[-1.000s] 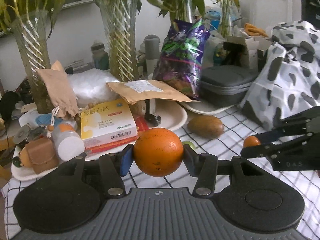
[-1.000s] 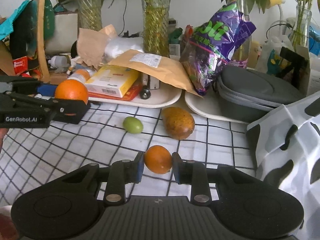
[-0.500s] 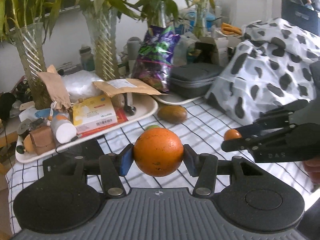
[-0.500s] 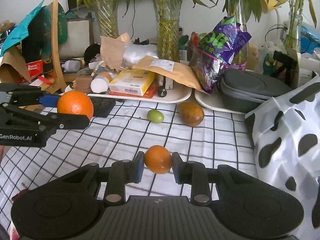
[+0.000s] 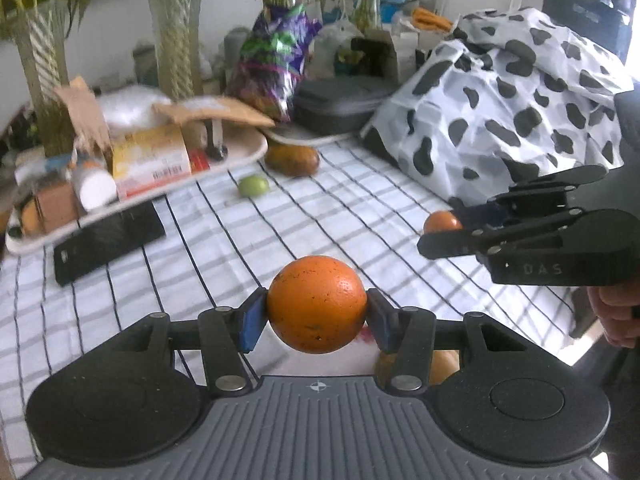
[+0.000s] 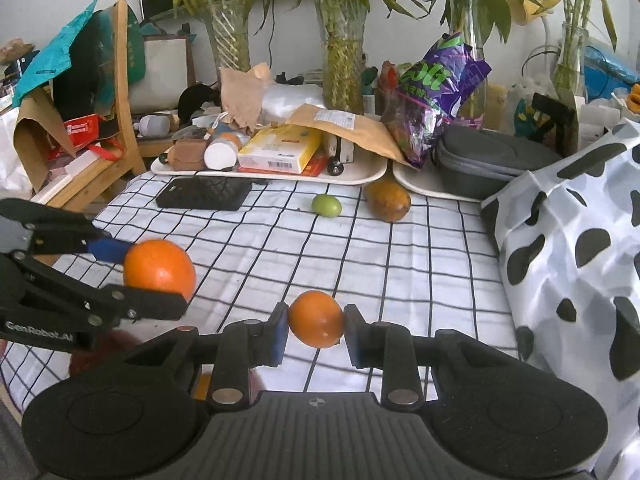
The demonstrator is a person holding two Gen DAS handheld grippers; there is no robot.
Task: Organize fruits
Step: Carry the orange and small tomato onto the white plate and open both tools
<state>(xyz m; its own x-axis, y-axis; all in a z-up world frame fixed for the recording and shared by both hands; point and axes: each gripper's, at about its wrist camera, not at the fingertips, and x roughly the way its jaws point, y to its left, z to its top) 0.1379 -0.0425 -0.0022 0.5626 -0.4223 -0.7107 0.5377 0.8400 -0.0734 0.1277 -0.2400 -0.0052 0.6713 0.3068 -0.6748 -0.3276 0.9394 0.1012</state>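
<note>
Orange and round, the big orange (image 5: 316, 304) sits pinched in the left hand-held gripper (image 5: 316, 316), up above the checked tabletop (image 6: 420, 264). The right hand-held gripper (image 6: 316, 330) pinches a small orange (image 6: 316, 324). Far back on the cloth lie a green fruit (image 6: 326, 205) and a brown mango (image 6: 388, 201), near each other.

Tan object (image 5: 440, 364) behind left gripper (image 5: 316, 316) fingers — mostly hidden, unidentifiable. Tray clutter (image 5: 148, 160) motion-blurred, labels unreadable. Hand (image 5: 616, 312) cut off at right edge — only fingers visible.
</note>
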